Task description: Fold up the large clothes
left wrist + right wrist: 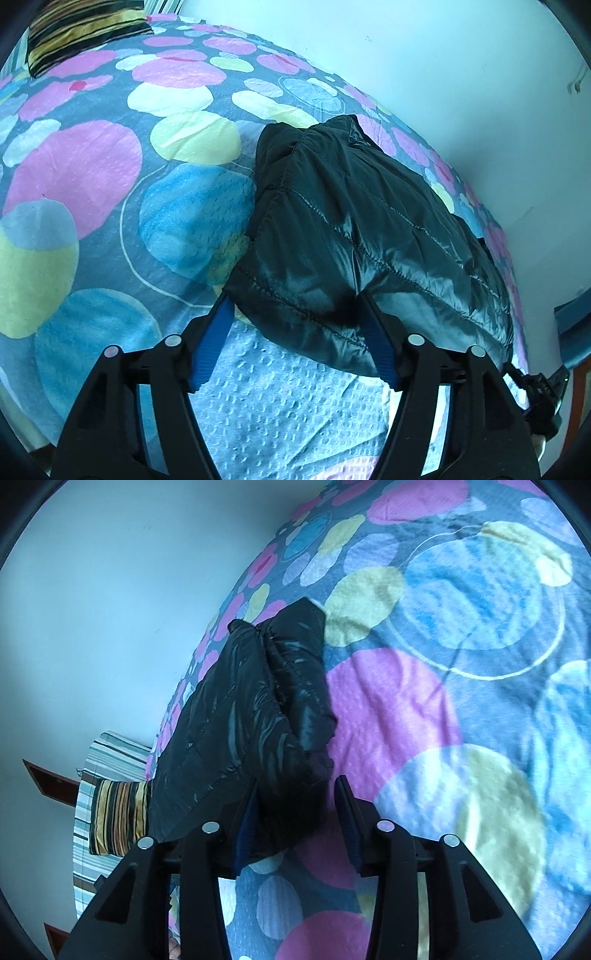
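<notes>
A black quilted puffer jacket (351, 221) lies folded into a thick bundle on the bed, close to the wall. In the left wrist view its near edge sits between the blue-padded fingers of my left gripper (293, 299), which stand wide apart and do not squeeze it. In the right wrist view the jacket (240, 720) runs away from me along the wall. Its near corner lies between the fingers of my right gripper (297, 781). The left pad touches the fabric, while a gap shows beside the right pad.
The bedspread (110, 184) is grey with large pink, blue and yellow circles and spreads out beside the jacket. A striped pillow (85, 29) lies at the head of the bed (114, 812). A pale wall (443, 74) runs along the bed's far side.
</notes>
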